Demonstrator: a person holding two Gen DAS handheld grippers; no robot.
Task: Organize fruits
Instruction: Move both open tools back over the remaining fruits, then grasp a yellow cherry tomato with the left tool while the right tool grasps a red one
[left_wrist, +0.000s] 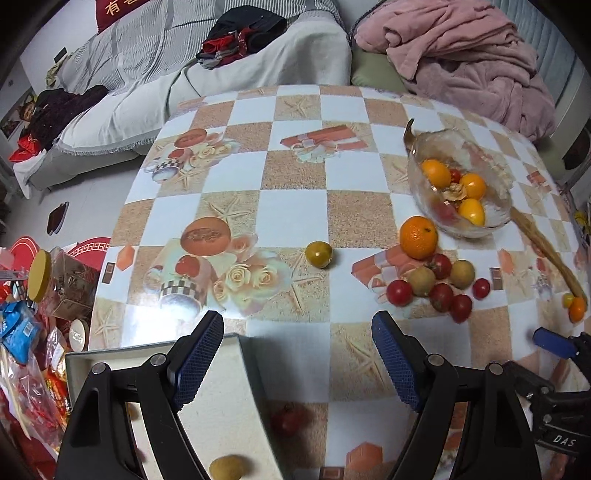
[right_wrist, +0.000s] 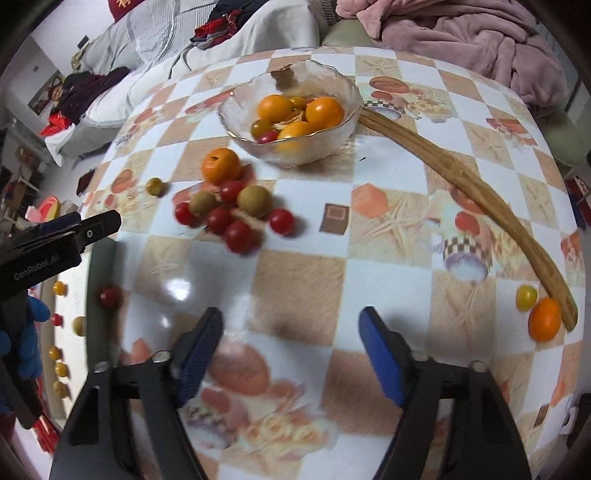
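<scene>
Checkered tablecloth (left_wrist: 291, 206) with printed fruit and starfish. Sofa (left_wrist: 258, 62) at 12 o'clock behind the table, dark clothes heaped on it; pink blanket (left_wrist: 461, 48) at 1 o'clock. Snack packets and a lidded jar (left_wrist: 40, 277) crowd the floor at 9 o'clock.

Glass bowl (right_wrist: 291, 110) at 12 o'clock in the right view, holding oranges and small tomatoes. Long wooden stick (right_wrist: 472, 199) curves from the bowl's rim toward 3 o'clock, ending beside a small orange fruit (right_wrist: 545, 319) and a yellow tomato (right_wrist: 526, 297).

Loose pile just beside the bowl: one orange (right_wrist: 221, 165), cherry tomatoes (right_wrist: 238, 230), two brownish round fruits (right_wrist: 253, 201). A lone greenish fruit (left_wrist: 318, 254) lies apart, at 12 o'clock from the left gripper.

White tray (left_wrist: 221, 391) at the table's near left edge, a brownish fruit (left_wrist: 227, 467) in it; left finger over its wall.

Left gripper (left_wrist: 297, 354): tongs apart, nothing between, low over tray edge and cloth.

Right gripper (right_wrist: 290, 350): tongs apart, nothing held, above bare cloth, pile at 11 o'clock. View slightly blurred.
</scene>
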